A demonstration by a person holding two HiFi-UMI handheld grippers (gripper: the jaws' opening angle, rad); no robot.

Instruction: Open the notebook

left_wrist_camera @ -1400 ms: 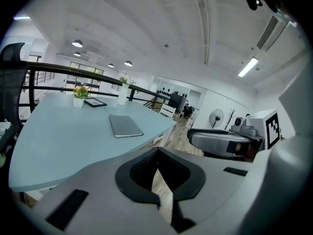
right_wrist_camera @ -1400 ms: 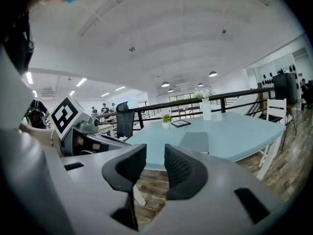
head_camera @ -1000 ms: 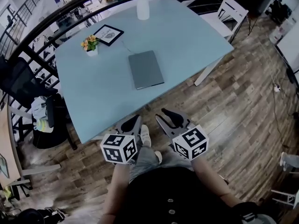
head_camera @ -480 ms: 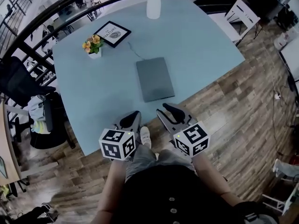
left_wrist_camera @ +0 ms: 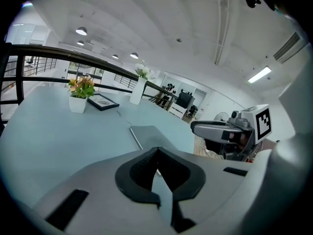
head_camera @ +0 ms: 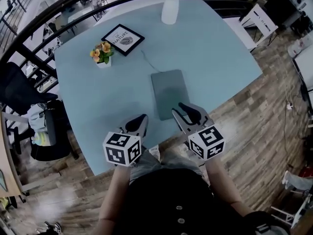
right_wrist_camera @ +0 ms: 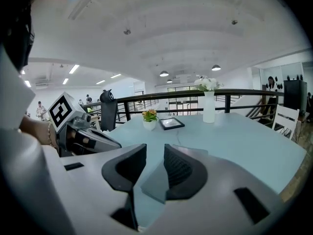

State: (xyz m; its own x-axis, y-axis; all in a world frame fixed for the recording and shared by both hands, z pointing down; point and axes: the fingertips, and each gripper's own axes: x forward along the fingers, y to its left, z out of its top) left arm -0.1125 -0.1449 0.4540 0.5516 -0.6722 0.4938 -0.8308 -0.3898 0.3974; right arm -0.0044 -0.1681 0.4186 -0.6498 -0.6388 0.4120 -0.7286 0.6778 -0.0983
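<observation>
A closed grey notebook (head_camera: 168,89) lies flat on the light-blue table (head_camera: 215,58), near its front edge. My right gripper (head_camera: 186,112) hangs open over the notebook's near right corner, with nothing between its fingers. In the right gripper view that grey corner (right_wrist_camera: 154,180) shows through the gap of the right gripper (right_wrist_camera: 155,151). My left gripper (head_camera: 138,123) is over the table's front edge, left of the notebook and apart from it. The left gripper view shows the left gripper (left_wrist_camera: 156,151) with tips together and empty, and the notebook (left_wrist_camera: 151,133) just beyond.
A small pot of orange flowers (head_camera: 101,53), a framed picture (head_camera: 122,39) and a white vase (head_camera: 169,9) stand on the far half. A thin cable (head_camera: 145,61) runs to the notebook. A black chair (head_camera: 22,89) is left; a curved railing (head_camera: 44,18) is behind.
Both grippers have moved forward from over the floor to the table's front edge. The right one now reaches over the notebook's near corner. Neither gripper's opening has changed.
</observation>
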